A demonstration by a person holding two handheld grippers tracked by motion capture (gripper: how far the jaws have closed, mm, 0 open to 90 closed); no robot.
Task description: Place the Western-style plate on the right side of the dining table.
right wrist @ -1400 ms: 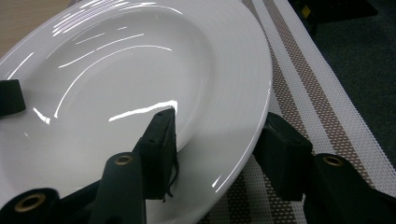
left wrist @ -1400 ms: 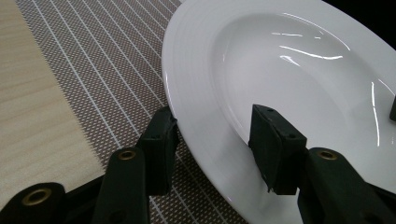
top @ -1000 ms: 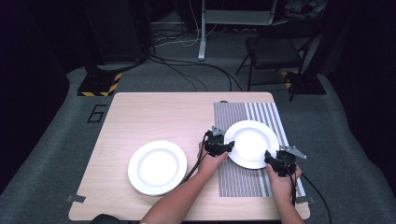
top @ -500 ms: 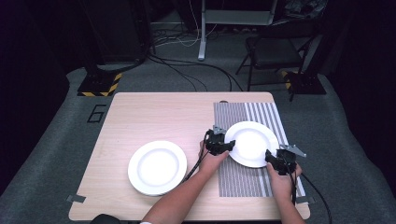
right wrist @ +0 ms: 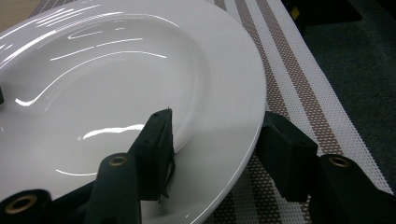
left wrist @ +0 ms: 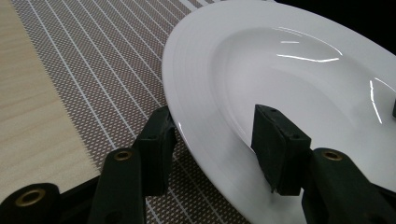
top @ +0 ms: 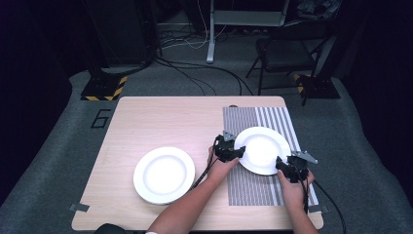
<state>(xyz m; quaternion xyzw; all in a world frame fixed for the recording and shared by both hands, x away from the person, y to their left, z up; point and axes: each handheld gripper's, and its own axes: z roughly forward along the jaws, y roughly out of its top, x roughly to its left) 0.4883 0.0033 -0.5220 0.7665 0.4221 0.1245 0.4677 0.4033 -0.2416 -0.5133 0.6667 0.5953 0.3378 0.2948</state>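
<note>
Nothing much has shifted: both claws stay astride the plate (top: 263, 148) on the striped mat (top: 253, 187), left claw (top: 237, 152) and right claw (top: 281, 166) seemingly unclenched, forearms reaching forward.

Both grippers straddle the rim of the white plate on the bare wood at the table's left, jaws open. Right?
Not quite. The grippers, left and right, straddle the rim of the plate on the striped mat, as the high view shows. The other plate on bare wood lies untouched.
</note>
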